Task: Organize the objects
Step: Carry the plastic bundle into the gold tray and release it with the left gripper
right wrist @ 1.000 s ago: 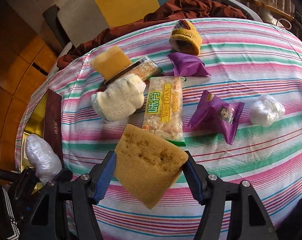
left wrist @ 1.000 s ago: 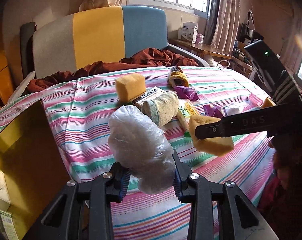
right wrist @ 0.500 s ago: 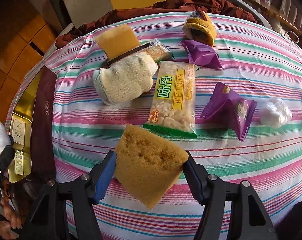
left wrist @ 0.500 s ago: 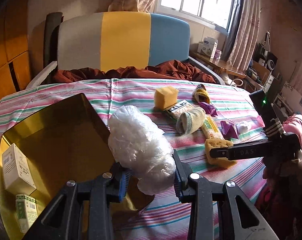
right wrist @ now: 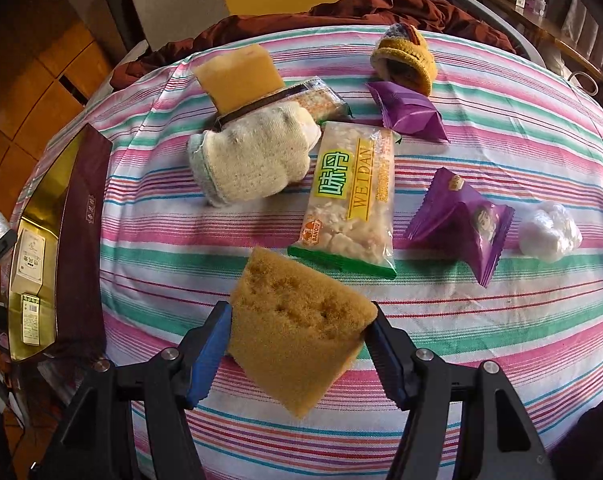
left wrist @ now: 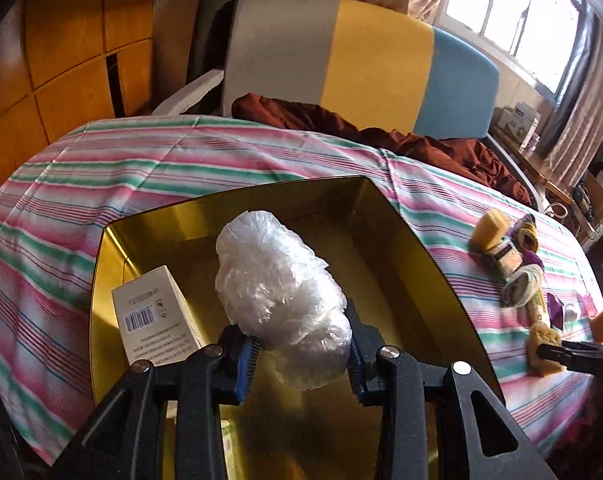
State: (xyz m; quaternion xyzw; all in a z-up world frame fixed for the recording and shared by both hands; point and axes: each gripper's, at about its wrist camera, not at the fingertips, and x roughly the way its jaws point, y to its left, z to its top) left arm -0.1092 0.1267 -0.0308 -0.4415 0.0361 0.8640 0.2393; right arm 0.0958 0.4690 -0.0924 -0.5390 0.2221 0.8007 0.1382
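My left gripper (left wrist: 299,364) is shut on a crumpled clear plastic bag (left wrist: 279,300) and holds it over the gold-lined box (left wrist: 421,264) on the striped cloth. A white carton (left wrist: 153,320) leans inside that box. My right gripper (right wrist: 297,354) is shut on a brown sponge (right wrist: 297,324) above the cloth's near edge. In the right wrist view the box (right wrist: 81,216) lies at the far left with small cartons (right wrist: 29,256) in it.
On the cloth lie a knitted glove (right wrist: 249,160), a yellow sponge (right wrist: 237,76), a WEIDAN snack pack (right wrist: 351,196), two purple packets (right wrist: 461,220), a small plastic wad (right wrist: 549,232) and a yellow knitted piece (right wrist: 405,58). A striped chair (left wrist: 361,64) with red cloth stands behind.
My left gripper has swung left with the plastic bag, from over the cloth to over the gold box. The right gripper with its sponge has stayed nearly in place.
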